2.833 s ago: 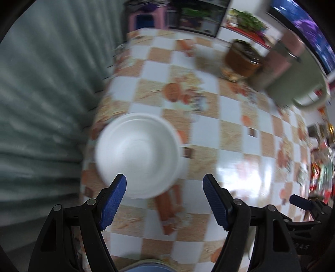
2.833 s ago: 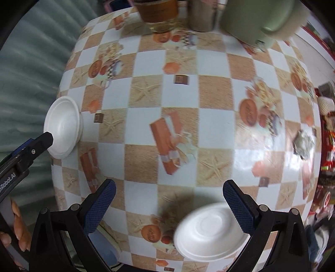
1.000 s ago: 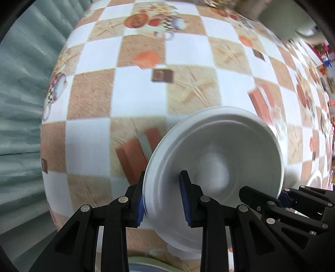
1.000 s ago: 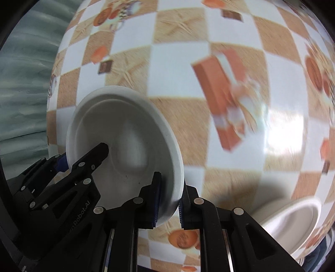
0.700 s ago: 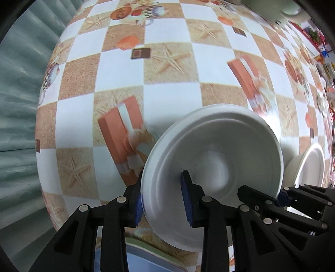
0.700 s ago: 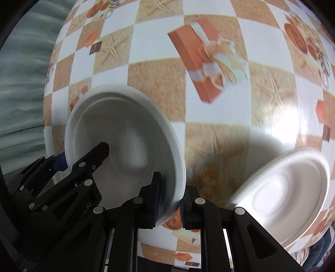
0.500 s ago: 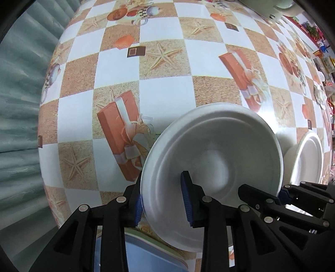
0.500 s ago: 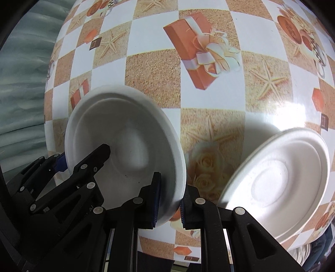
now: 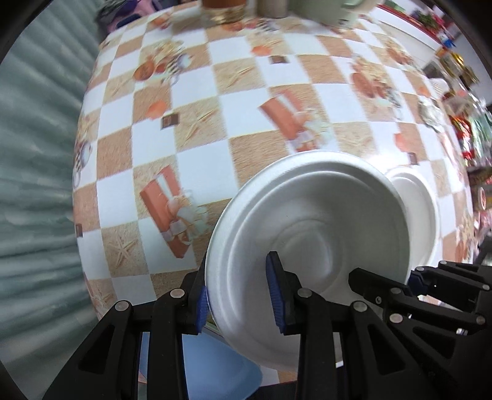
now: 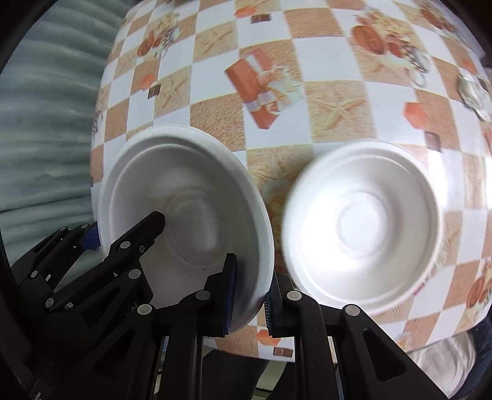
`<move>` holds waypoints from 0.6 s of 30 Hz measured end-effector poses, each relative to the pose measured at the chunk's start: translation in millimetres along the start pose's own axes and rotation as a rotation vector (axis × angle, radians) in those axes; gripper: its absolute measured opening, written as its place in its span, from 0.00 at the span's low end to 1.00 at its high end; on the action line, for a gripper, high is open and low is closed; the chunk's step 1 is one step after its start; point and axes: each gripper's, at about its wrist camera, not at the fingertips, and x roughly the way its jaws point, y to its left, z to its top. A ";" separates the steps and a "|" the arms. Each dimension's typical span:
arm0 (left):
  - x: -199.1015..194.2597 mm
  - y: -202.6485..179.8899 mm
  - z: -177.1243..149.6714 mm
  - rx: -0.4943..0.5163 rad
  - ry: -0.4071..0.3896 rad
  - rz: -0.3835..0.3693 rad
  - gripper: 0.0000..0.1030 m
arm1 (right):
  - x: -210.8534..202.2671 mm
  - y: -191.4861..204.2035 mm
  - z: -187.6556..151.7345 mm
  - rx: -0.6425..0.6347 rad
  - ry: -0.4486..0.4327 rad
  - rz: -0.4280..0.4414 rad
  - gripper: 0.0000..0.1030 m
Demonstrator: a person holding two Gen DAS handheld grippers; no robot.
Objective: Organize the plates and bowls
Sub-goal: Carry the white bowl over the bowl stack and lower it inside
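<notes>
across a table covered in a glossy checked oilcloth [image 9: 196, 160] of white and tan squares, printed with starfish and orange gift boxes, two white moulded-pulp dishes are in view. the larger-looking one, a deep white pulp bowl [image 9: 310, 227], is held clear above the cloth and tilted, carried between both tools. the left gripper [image 9: 240, 295] pinches the bowl's near rim, one blue pad outside the wall and one inside. the right gripper [image 10: 249, 292] pinches the opposite rim, its jaws almost pressed together on the thin edge. just to the right of the carried bowl, a second white pulp dish [image 10: 359, 230], shallow with a ringed centre, lies flat on the cloth. at the table's far edge stand a brown pot and a pale green mug [image 9: 319, 9], both blurred.

the bowl looks very light and fairly stiff, but its rim would likely dent under a hard squeeze. the rolled rim seems the best place to hold, gently.
</notes>
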 end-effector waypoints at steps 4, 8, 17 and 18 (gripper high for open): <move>-4.1 1.1 8.0 0.069 -0.019 -0.010 0.36 | -14.4 -20.8 -1.9 0.055 -0.038 0.006 0.18; -9.2 -18.1 12.7 0.146 -0.033 -0.017 0.37 | -25.6 -36.5 -9.0 0.110 -0.072 0.003 0.18; -16.5 -54.1 15.3 0.275 -0.062 -0.041 0.37 | -41.9 -65.2 -27.6 0.217 -0.114 0.001 0.18; -16.9 -56.1 15.6 0.282 -0.063 -0.042 0.37 | -43.1 -67.4 -29.4 0.224 -0.116 0.001 0.18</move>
